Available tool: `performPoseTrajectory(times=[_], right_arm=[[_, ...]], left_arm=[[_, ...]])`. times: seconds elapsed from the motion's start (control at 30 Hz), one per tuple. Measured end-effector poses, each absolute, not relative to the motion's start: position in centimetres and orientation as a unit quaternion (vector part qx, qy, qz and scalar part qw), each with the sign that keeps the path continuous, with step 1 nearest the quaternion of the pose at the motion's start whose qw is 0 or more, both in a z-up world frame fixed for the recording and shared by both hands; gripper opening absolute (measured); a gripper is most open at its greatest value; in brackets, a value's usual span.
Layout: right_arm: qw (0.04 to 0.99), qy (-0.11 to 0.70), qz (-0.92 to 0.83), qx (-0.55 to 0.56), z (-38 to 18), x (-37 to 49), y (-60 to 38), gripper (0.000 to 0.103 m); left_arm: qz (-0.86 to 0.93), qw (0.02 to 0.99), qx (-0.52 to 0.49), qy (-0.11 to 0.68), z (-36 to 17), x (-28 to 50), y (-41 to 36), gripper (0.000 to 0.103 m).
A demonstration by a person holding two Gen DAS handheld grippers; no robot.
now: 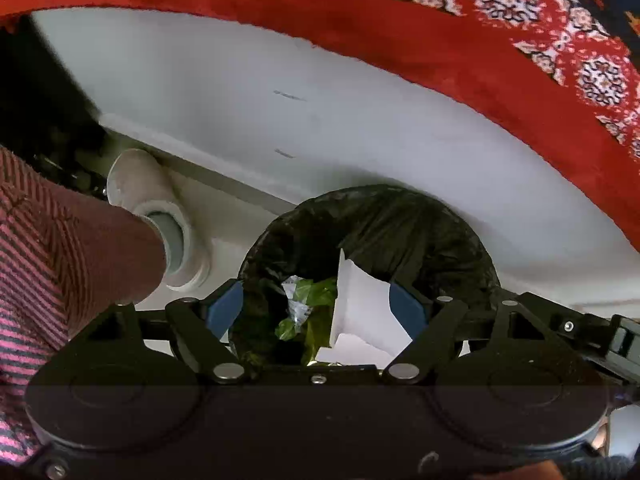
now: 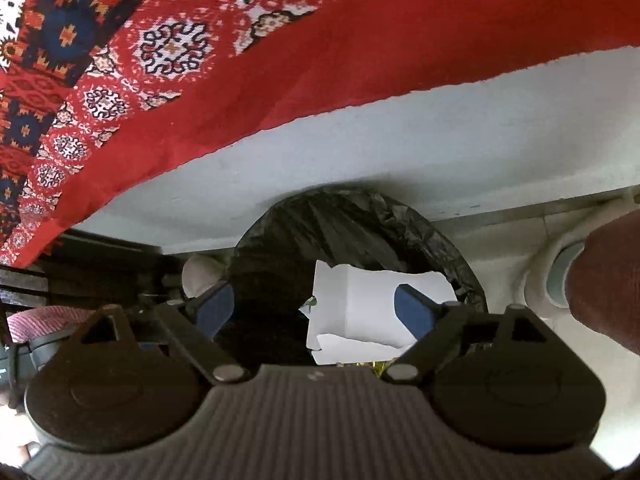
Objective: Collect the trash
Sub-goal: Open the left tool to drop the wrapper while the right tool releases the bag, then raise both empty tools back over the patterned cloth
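A round bin lined with a black bag [image 1: 400, 216] stands on the pale floor, right below both grippers. Inside lie a torn white paper [image 1: 362, 304] and a green and clear wrapper [image 1: 304, 308]. My left gripper [image 1: 318, 308] hangs open over the bin's mouth, with nothing between its blue pads. In the right wrist view the same bin [image 2: 320, 216] and white paper [image 2: 360, 300] show, and my right gripper [image 2: 316, 310] is open above them, holding nothing.
A red patterned rug [image 1: 480, 40] borders the pale floor [image 1: 280, 112] behind the bin. A person's foot in a white shoe [image 1: 160, 216] with a maroon trouser leg [image 1: 80, 256] stands just left of the bin. Dark furniture [image 2: 100, 256] sits at the right wrist view's left.
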State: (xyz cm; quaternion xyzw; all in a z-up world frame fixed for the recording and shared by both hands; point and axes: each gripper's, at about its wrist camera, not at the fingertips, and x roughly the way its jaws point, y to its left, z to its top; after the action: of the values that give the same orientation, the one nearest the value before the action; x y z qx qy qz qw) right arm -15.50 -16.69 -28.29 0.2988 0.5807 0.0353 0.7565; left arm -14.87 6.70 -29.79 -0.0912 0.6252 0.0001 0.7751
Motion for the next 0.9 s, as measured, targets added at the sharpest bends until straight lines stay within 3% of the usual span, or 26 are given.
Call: performPoseTrajectory(times=[0.23, 0.53, 0.9], right_arm=[[0.780, 0.572, 0.054, 0.249, -25.7, -15.4, -15.6, 0.093], [0.819, 0.541, 0.092, 0.166, -17.6, -16.8, -15.1, 0.093], [0.891, 0.392, 0.192, 0.123, -2.6, -19.4, -17.5, 0.093]], left_arm=[[-0.031, 0.792, -0.075, 0.605, -26.9, -15.7, 6.1, 0.079], [-0.101, 0.838, -0.063, 0.532, -17.0, -18.9, 5.4, 0.079], [-0.185, 0.923, -0.056, 0.334, -0.7, -22.4, 5.3, 0.092]])
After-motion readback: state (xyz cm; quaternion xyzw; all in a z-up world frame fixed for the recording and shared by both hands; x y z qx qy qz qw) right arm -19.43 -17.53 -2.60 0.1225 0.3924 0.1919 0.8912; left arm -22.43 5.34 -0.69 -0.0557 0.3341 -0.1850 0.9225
